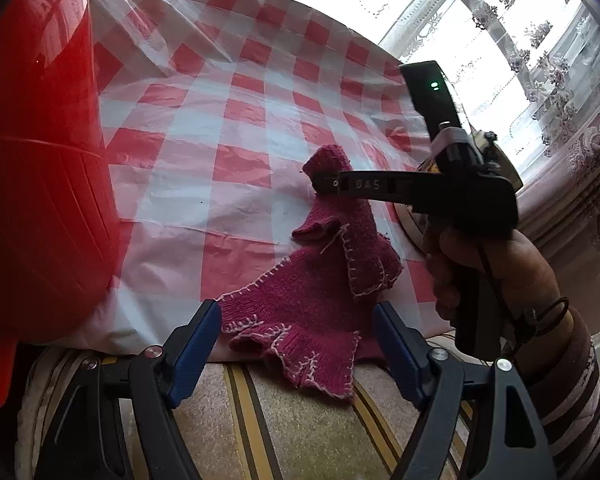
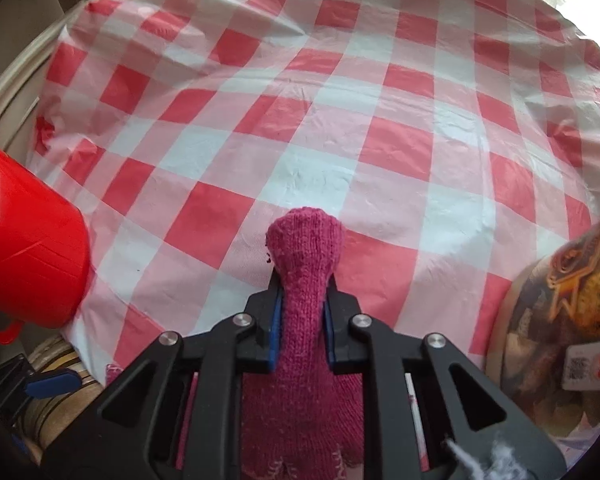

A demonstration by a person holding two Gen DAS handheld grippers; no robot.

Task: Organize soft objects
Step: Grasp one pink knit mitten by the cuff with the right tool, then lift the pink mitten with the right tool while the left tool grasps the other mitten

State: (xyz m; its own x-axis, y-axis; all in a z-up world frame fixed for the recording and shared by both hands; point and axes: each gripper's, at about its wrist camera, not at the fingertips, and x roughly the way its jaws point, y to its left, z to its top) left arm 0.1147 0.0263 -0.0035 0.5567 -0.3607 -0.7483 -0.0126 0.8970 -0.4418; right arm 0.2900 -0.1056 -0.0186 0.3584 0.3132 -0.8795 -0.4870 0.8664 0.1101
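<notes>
Two grippers work one knitted garment (image 1: 320, 292), a magenta wool piece with pale pink blanket-stitched hems, lying at six o'clock on the tablecloth's near edge and spilling over onto a striped, plush cushion (image 1: 292, 432). Our right gripper (image 2: 303, 300) has its blue pads pinched tight on a rounded, ribbed end of the knit, which stands up between them. Our left gripper (image 1: 296, 320) holds its jaws wide, one blue pad on either side of the garment's lower folds, neither pressing on it. The red-and-white checked tablecloth (image 2: 340, 128) is thin, crinkled plastic, and from twelve to three o'clock it lies open. A glossy red plastic tub (image 1: 40, 168) crowds nine o'clock. A lace curtain (image 1: 540, 52) hangs at two o'clock.
</notes>
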